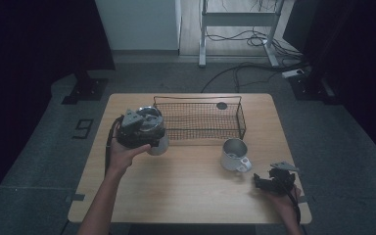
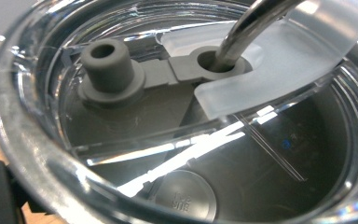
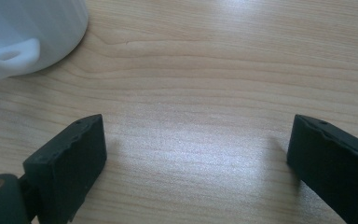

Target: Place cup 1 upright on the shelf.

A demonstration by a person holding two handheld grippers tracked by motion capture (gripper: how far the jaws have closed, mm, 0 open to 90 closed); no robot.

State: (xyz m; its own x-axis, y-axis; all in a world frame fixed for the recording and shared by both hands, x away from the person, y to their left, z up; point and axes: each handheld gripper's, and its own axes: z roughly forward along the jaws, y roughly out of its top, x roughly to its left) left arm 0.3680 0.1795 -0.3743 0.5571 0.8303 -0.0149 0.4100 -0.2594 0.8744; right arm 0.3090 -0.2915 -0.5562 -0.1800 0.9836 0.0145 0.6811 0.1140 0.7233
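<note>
The left forearm rises from the bottom edge to left of centre in the high view, its hand raising the left gripper [image 1: 139,129] clamped shut. At lower right, the right gripper [image 1: 274,180] rests low, jaws spread wide.

A wire basket [image 1: 203,120] sits at the far side of the desk [image 1: 186,191], with a small dark round thing [image 1: 222,105] in its far right corner. A white mug [image 1: 235,155] stands near the basket's right end, handle toward the near side. Cables [image 1: 245,36] lie on the floor behind.
</note>
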